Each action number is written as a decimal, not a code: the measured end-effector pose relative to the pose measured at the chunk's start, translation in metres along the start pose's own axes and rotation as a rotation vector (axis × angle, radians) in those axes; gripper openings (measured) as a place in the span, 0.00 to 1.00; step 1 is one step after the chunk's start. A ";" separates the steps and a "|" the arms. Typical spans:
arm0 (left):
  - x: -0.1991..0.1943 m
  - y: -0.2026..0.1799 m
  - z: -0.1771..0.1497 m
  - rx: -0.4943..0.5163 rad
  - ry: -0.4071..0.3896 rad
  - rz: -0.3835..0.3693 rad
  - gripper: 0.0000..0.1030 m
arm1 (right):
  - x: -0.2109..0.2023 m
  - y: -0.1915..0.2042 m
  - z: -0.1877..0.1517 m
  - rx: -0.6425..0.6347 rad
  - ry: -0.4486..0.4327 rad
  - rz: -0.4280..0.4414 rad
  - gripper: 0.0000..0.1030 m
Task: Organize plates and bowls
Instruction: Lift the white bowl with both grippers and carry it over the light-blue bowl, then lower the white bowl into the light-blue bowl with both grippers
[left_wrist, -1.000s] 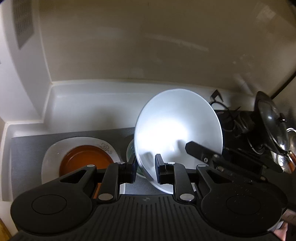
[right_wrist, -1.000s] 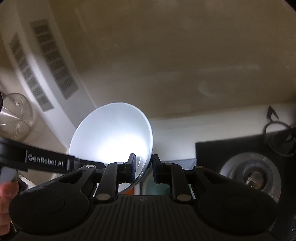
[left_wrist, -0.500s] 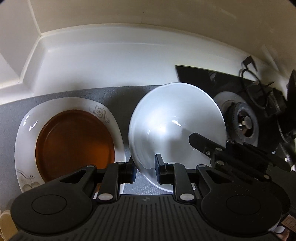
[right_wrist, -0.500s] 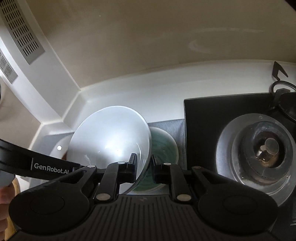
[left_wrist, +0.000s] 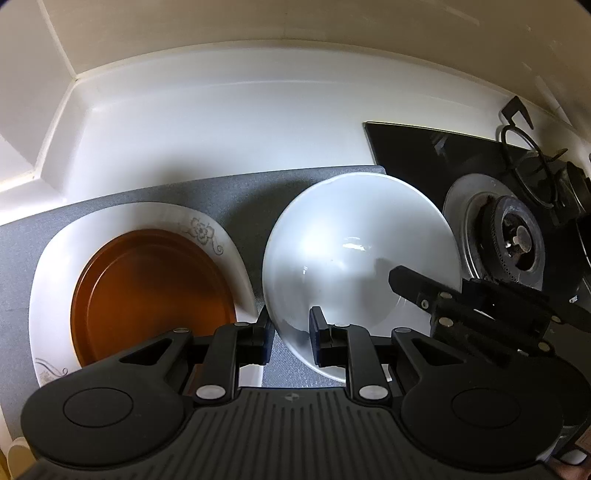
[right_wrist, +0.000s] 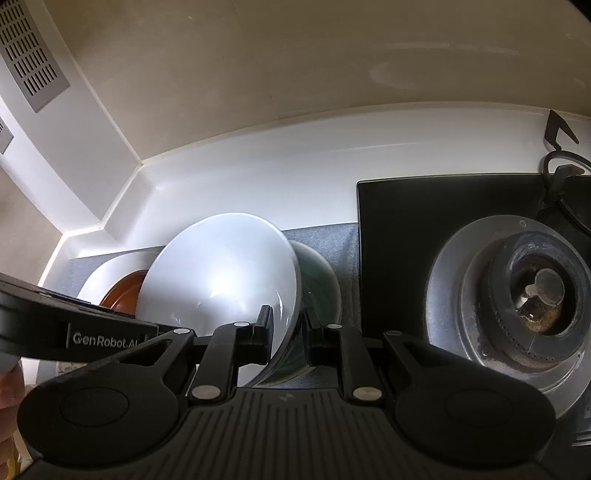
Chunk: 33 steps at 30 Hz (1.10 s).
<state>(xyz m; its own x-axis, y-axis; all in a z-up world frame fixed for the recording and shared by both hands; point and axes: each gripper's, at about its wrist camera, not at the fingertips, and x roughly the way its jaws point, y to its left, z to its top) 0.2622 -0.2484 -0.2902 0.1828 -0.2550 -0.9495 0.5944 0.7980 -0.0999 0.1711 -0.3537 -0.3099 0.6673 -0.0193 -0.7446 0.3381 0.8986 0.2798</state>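
Observation:
A white bowl (left_wrist: 354, 254) is held by both grippers at its rim, low over the grey mat (left_wrist: 243, 192). My left gripper (left_wrist: 290, 332) is shut on the bowl's near-left rim. My right gripper (right_wrist: 288, 325) is shut on its right rim, and the bowl (right_wrist: 221, 273) tilts to the left in that view. A green bowl (right_wrist: 317, 273) sits on the mat right under the white one. A brown plate (left_wrist: 147, 291) lies on a white flowered plate (left_wrist: 48, 266) at the left.
A black gas hob (right_wrist: 443, 199) with a burner (right_wrist: 539, 291) lies to the right of the mat. A white raised ledge and wall (left_wrist: 229, 122) run along the back. The other gripper's arm (left_wrist: 480, 299) crosses the lower right of the left wrist view.
Both grippers have carried the white bowl down from in front of the wall towards the mat. It now hangs just over the green bowl.

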 end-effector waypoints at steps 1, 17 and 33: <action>0.000 -0.001 0.001 0.003 -0.005 0.004 0.21 | 0.001 -0.001 0.000 0.008 0.000 -0.003 0.17; 0.010 -0.002 0.006 -0.042 -0.015 0.082 0.20 | 0.001 -0.005 0.002 -0.027 0.024 -0.035 0.24; 0.028 0.002 0.007 -0.039 0.008 0.036 0.20 | 0.005 -0.036 -0.012 0.180 0.033 0.061 0.25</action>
<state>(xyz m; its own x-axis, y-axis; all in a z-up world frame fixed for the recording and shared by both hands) 0.2736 -0.2579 -0.3150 0.1974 -0.2215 -0.9550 0.5568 0.8271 -0.0767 0.1540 -0.3808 -0.3315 0.6687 0.0499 -0.7419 0.4131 0.8047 0.4264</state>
